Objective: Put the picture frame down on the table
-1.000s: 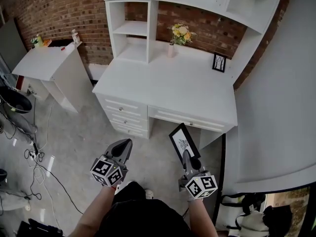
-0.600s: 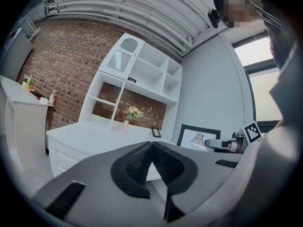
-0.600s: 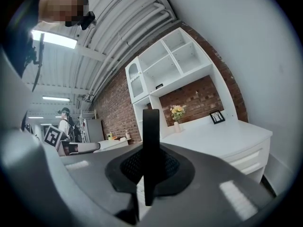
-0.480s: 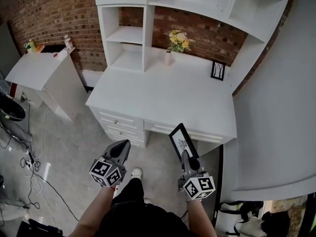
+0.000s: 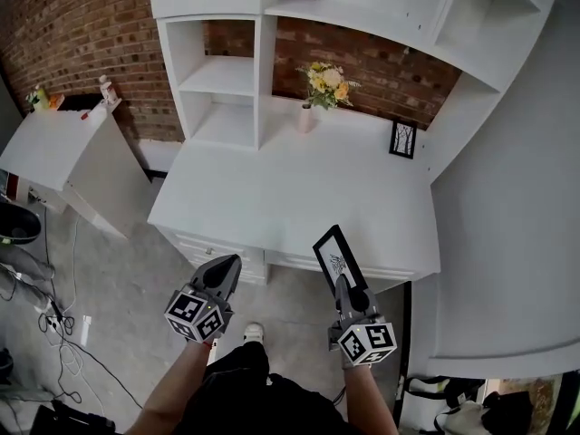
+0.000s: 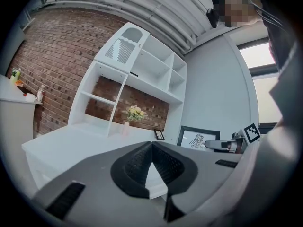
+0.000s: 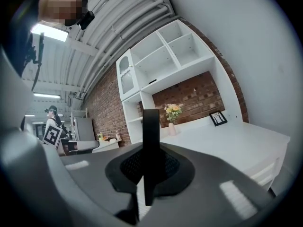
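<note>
At table (image 5: 272,184) front edge, picture frame (image 5: 337,256) is being clamped upright by right gripper (image 5: 347,286), desktop lying just ahead (left gripper (image 5: 230,265) closed, empty).

Ahead of you a white desk (image 5: 272,198), white shelf unit (image 5: 227,75) standing on it, red brick wall (image 5: 72,25) behind, grey floor (image 5: 118,270) below.

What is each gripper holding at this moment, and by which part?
The right gripper is shut on the black picture frame, pinching its lower edge so it stands up from the jaws. The left gripper is shut and empty.
</note>
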Demonstrator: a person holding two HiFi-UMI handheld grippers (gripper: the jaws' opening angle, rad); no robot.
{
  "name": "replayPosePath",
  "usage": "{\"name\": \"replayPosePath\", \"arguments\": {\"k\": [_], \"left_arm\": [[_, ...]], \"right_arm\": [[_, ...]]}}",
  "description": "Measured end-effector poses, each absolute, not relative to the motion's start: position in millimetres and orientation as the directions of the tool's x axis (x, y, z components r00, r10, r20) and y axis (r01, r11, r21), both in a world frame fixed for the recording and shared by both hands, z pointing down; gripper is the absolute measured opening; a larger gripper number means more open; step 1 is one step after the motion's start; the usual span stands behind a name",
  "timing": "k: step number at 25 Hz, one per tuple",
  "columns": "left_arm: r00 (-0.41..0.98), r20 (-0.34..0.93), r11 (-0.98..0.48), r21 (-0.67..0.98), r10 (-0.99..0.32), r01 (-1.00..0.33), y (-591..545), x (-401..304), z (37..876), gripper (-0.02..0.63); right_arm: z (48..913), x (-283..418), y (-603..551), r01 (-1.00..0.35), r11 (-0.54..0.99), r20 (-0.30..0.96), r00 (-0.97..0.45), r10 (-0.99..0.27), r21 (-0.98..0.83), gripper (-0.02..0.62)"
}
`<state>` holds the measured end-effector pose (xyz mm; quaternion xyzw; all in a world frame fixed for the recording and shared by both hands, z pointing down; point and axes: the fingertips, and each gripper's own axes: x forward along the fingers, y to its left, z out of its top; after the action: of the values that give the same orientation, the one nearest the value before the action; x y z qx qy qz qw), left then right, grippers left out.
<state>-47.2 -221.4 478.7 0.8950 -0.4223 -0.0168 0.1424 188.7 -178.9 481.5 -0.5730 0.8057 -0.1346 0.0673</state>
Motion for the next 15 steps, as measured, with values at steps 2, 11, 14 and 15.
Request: {"name": "replayPosePath", "arguments": {"k": [2, 11, 14, 15], "left_arm": [[0.651, 0.097, -0.609, 0.272, -0.753, -0.745, -236.1, -48.3, 481.5, -0.003], [0.700, 0.122, -0.654, 0.275, -0.704, -0.705, -289.6, -46.9, 493.5, -0.002], [0.717, 0.130, -0.670, 0.275, -0.685, -0.690, -304.2, -47.6, 498.2, -0.003], [0.722, 0.133, -0.675, 0.275, -0.679, -0.685, -308.7, -47.8, 499.7, -0.003]], "right_arm": [[483.7, 187.6, -191.9, -0.908, 0.294, 0.052, -0.323, -0.945, -0.298, 0.014], [497.8, 183.5, -237.1, -0.923, 0.233, 0.090, -0.272, -0.958, -0.305, 0.014], [503.8, 180.4, -250.0, -0.928, 0.213, 0.102, -0.255, -0.962, -0.307, 0.014], [506.0, 179.6, -253.9, -0.929, 0.206, 0.107, -0.249, -0.963, -0.307, 0.014]]}}
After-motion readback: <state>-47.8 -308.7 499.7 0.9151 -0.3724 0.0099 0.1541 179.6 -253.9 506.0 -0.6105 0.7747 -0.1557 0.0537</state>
